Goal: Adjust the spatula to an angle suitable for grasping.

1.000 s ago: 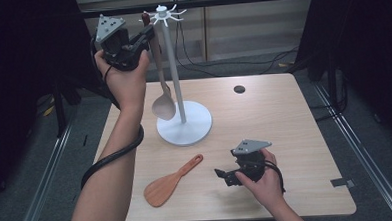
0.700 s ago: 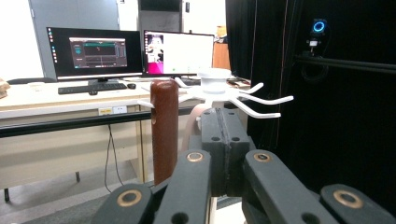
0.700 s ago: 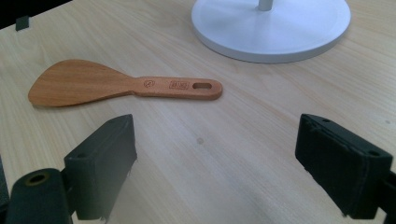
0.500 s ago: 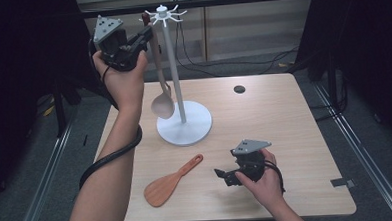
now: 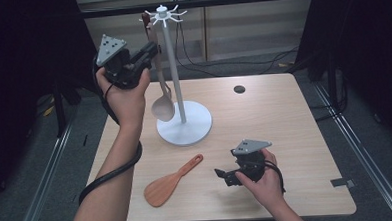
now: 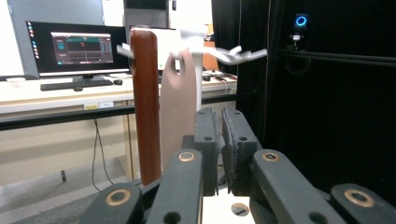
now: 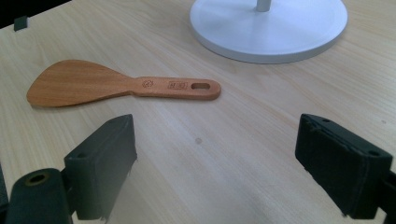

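A white hook stand point(image 5: 174, 66) rises from a round base point(image 7: 268, 28) on the table. From its top hooks point(image 6: 233, 55) hang a pale wooden spoon point(image 5: 163, 108) and a dark brown handle point(image 6: 144, 102). My left gripper point(image 5: 152, 48) is held up beside the spoon's handle point(image 6: 176, 102). Its jaws have just been opening and stand a narrow slit apart with nothing between them. An orange-brown wooden spatula point(image 5: 169, 181) lies flat near the table's front. My right gripper point(image 7: 215, 172) rests low on the table to its right, wide open and facing the spatula point(image 7: 116, 86).
The light wooden table point(image 5: 284, 116) carries a small black disc point(image 5: 239, 89) toward its far side. Dark curtains flank the table. Beyond the stand, the left gripper view takes in a desk with monitors point(image 6: 77, 46). Cables trail from both grippers.
My left gripper has sunk from the stand's top hooks to a lower spot beside the spoon's handle. The spoon still hangs. The right gripper and the spatula have kept still.
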`<state>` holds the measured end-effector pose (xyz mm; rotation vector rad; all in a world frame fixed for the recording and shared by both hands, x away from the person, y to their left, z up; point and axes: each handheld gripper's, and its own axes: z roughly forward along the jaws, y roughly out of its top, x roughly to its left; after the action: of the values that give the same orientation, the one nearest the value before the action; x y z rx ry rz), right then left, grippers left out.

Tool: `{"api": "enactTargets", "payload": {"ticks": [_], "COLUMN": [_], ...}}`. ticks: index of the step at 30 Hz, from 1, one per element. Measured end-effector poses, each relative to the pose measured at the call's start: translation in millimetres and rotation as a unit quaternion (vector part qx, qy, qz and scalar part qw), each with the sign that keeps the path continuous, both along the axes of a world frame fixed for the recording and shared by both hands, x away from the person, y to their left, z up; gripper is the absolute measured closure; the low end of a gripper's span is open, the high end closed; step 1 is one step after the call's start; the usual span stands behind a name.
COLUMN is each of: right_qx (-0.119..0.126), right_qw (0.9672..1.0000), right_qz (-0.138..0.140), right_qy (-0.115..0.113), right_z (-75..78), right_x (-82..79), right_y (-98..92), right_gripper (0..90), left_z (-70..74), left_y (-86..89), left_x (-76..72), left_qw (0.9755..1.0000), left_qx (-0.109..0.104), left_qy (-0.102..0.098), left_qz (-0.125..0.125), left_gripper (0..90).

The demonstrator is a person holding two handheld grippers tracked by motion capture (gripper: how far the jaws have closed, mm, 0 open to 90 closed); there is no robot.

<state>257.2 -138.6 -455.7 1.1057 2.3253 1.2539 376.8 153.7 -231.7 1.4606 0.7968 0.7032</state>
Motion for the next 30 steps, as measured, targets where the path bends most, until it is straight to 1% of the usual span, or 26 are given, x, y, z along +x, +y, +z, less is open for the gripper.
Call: {"api": "enactTargets", "payload": {"ticks": [2,4,5,6,7,9,10,17,19,23,24,25,28,30], "right_qx": [0.000,-0.002,-0.001,-0.002,-0.001,-0.001,-0.002,-0.005,-0.005,-0.007,-0.006,-0.007,-0.005,-0.005], "right_qw": [1.0000,1.0000,1.0000,1.0000,1.0000,1.0000,1.0000,1.0000,1.0000,1.0000,1.0000,1.0000,1.0000,1.0000], "right_qz": [-0.001,0.000,0.001,0.001,0.000,0.001,0.001,0.000,0.000,0.001,0.001,0.001,0.001,0.000], "right_qy": [0.001,0.001,0.001,0.001,0.001,0.002,0.001,0.000,0.000,0.000,0.000,-0.001,-0.002,-0.002], "right_z": [0.1,0.1,0.1,0.2,0.2,0.1,-0.1,-0.1,-0.2,-0.4,-0.2,-0.1,0.0,0.3], "right_x": [-0.3,-0.4,-0.3,-0.3,-0.3,-0.4,-0.4,-0.6,-0.6,-0.6,-0.6,-0.6,-0.4,-0.7], "right_y": [0.2,0.1,0.1,-0.1,0.0,0.2,0.3,1.7,1.8,2.1,2.1,2.0,1.0,0.6], "right_gripper": [11.8,11.8,11.8,11.8,11.8,11.8,11.8,11.7,11.7,11.6,11.7,11.7,11.6,11.7], "left_z": [-6.9,-13.7,-17.3,-20.7,-24.2,-31.2,-34.5,-60.9,-66.5,-76.6,-78.9,-80.8,-88.0,-93.3], "left_y": [0.7,2.3,2.8,4.0,4.3,6.1,7.4,13.6,13.7,12.8,12.2,12.9,13.6,14.8], "left_x": [-2.9,-6.2,-7.8,-9.4,-11.2,-14.0,-15.3,-22.7,-23.9,-27.2,-27.9,-28.7,-30.7,-32.4], "left_qw": [1.0000,1.0000,0.9999,0.9999,0.9999,0.9998,0.9998,0.9994,0.9990,0.9987,0.9986,0.9984,0.9983,0.9980], "left_qx": [-0.006,-0.003,-0.006,-0.001,-0.004,-0.004,0.000,0.002,0.002,0.003,0.001,0.006,0.003,0.006], "left_qy": [0.002,0.005,0.005,0.007,0.009,0.013,0.016,0.029,0.035,0.040,0.041,0.043,0.046,0.051], "left_qz": [-0.003,-0.006,-0.008,-0.011,-0.011,-0.013,-0.015,-0.019,-0.026,-0.031,-0.032,-0.035,-0.035,-0.035], "left_gripper": [83.6,82.9,82.8,82.4,82.1,81.4,81.0,79.5,79.1,78.6,78.3,78.3,77.9,77.6]}}
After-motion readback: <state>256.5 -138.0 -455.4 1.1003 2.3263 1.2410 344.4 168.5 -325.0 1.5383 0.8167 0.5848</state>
